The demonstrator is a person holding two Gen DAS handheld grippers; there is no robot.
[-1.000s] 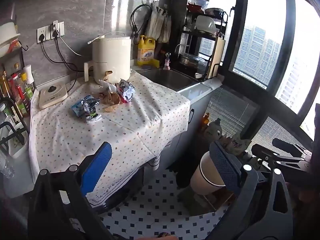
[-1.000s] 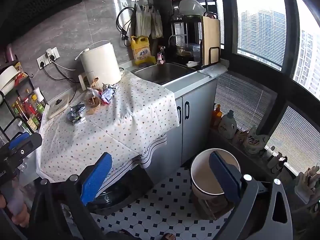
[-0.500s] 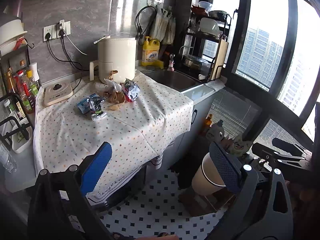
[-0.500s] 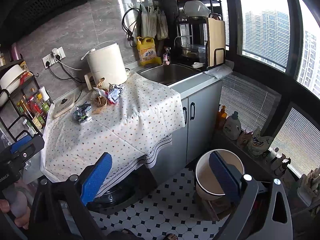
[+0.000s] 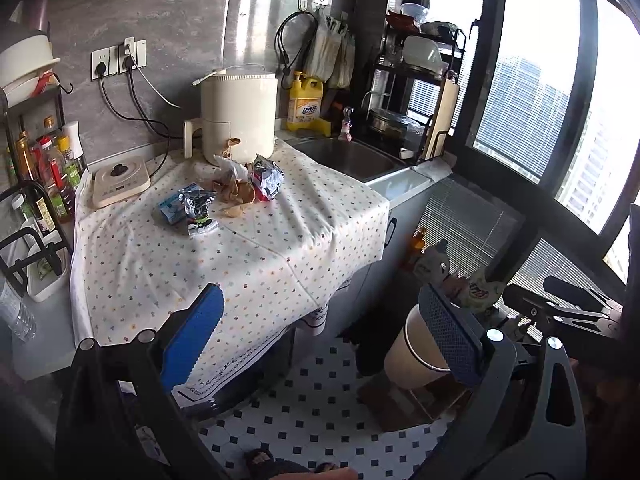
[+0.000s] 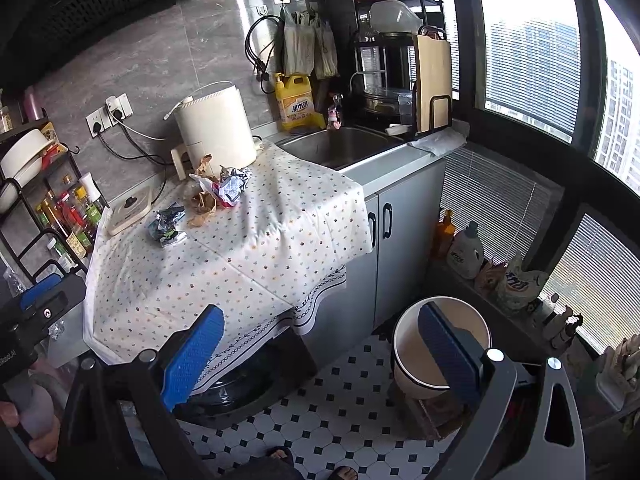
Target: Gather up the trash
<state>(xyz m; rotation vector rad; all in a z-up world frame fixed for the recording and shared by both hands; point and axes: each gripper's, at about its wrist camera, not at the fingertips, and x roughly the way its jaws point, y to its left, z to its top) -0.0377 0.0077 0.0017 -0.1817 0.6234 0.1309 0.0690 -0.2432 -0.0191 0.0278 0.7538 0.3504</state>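
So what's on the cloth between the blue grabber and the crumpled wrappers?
Nothing: in the left wrist view, only bare dotted tablecloth lies between the left hand-held gripper and the trash pile.

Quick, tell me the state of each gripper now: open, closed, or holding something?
Left gripper: open, holding nothing.
Right gripper: open, holding nothing.

- Bin (image 5: 416, 356) at lower right: partly hidden behind a gripper finger.
- Bottle rack (image 5: 36, 184): cut off by the left edge.
- Detergent label (image 6: 298, 107): too small to read.
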